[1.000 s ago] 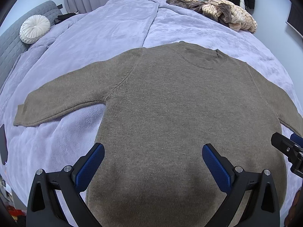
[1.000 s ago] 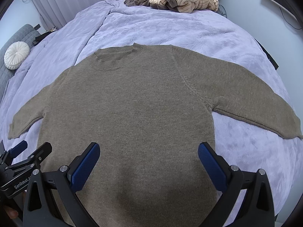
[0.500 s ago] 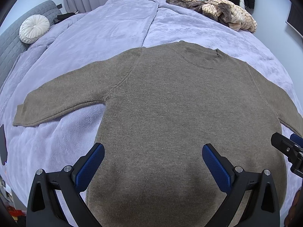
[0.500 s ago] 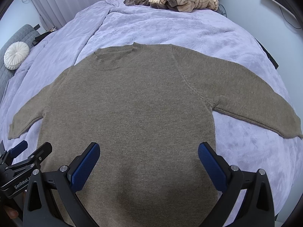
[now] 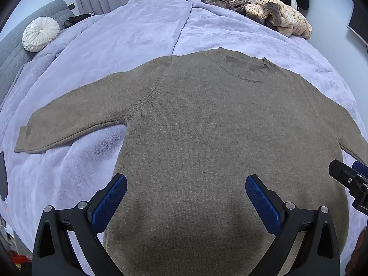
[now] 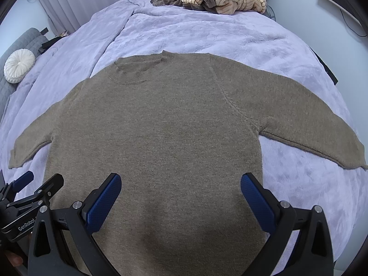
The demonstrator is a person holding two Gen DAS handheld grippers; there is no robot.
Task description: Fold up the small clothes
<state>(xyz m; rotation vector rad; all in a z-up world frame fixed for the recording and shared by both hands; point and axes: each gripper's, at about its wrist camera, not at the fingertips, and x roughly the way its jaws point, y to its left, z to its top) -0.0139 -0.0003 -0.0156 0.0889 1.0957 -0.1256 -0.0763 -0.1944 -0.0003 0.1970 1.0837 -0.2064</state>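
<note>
Brown knit sweater [image 5: 207, 138] flat on bed [image 5: 138, 34], both claws wide apart.

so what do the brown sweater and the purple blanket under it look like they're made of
Sweater: seemingly a wool-like knit, matte and slightly fuzzy, with fine stitch rows and raised shoulder seams. Blanket: probably plush synthetic fleece, its soft sheen and brushed patches shifting between light and dark.

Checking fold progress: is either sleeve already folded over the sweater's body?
No, both sleeves of the sweater lie spread out flat on the blanket.
</note>
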